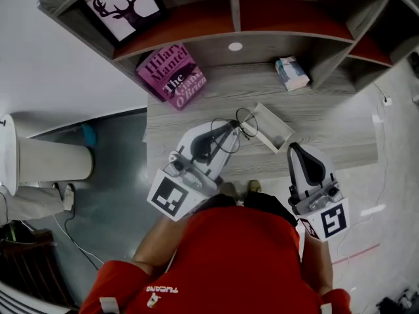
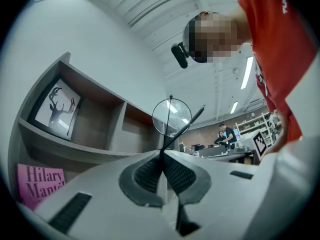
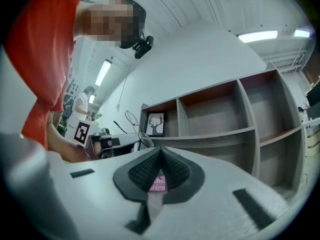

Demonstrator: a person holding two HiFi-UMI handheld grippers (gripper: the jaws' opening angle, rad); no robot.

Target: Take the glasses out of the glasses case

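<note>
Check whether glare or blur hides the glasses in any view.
Left gripper view: glasses sharp, bright spots in the lens, fisheye bending at edges. Head view: thin frame faint against the grey desk. Right gripper view: small but clear.

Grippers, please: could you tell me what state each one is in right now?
Left gripper: closed on the glasses.
Right gripper: closed, holding nothing.

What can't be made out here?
- Glasses: left gripper view shows one lens; the rest sits behind the shut jaws of the left gripper.
- Glasses case: shows in neither gripper view; its inside is too small in head view.
- Small box: print too small, head view.
</note>
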